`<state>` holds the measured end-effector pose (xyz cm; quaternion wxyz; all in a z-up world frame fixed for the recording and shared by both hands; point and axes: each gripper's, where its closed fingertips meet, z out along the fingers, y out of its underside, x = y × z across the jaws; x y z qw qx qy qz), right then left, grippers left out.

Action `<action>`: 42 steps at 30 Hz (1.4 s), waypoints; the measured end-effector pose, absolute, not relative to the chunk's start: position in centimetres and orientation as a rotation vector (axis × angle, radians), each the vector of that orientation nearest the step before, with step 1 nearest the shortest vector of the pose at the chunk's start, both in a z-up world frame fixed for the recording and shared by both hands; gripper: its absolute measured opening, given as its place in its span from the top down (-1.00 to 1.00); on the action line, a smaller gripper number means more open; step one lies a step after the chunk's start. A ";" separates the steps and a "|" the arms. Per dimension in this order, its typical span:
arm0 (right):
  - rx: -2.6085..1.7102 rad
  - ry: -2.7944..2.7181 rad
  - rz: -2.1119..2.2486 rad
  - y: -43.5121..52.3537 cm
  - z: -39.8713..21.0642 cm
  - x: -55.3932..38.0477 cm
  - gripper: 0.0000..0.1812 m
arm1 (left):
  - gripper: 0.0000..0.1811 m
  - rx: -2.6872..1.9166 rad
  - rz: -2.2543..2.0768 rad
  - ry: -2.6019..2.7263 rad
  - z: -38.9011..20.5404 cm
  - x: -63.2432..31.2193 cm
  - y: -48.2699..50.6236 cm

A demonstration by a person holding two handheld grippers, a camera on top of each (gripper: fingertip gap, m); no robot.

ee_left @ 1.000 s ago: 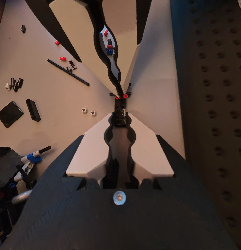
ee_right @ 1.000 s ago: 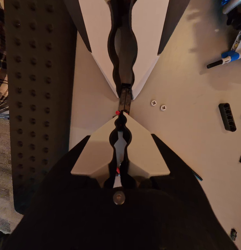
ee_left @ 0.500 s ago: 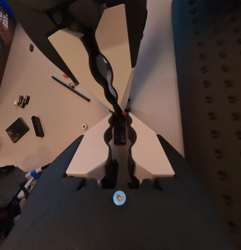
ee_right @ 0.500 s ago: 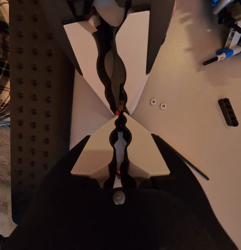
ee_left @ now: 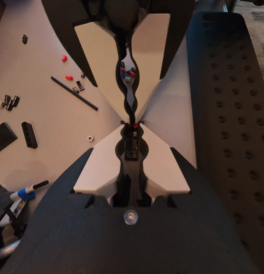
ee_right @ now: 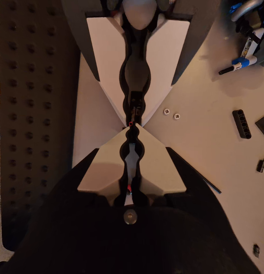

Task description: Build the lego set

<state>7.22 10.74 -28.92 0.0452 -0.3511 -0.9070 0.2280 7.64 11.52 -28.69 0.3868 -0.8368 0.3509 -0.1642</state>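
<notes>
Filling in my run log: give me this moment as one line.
left gripper: shut on black beam assembly | right gripper: shut on its far end, tip to tip | above table

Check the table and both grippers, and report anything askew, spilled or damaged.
Nothing looks damaged or spilled. The left gripper is shut on the black beam assembly, and the right gripper meets it tip to tip at the red pins. Loose parts, like the long black axle and the two white bushes, lie scattered, as expected mid-build.
</notes>
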 end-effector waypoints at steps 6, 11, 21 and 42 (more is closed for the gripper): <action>-1.041 -2.766 0.592 10.8 -29.0 7.2 1.00 | 0.87 -2.151 -0.475 0.882 -28.7 7.7 11.5; -1.034 -2.752 0.522 10.8 -29.0 7.3 1.00 | 0.86 -2.177 -0.522 0.862 -28.8 7.7 11.5; -1.045 -2.627 0.511 11.1 -28.9 7.3 1.00 | 0.87 -2.159 -0.521 0.875 -28.7 7.8 11.5; -1.065 -2.533 0.593 10.8 -28.1 7.8 0.99 | 0.77 -2.130 -0.479 0.949 -28.7 7.9 10.9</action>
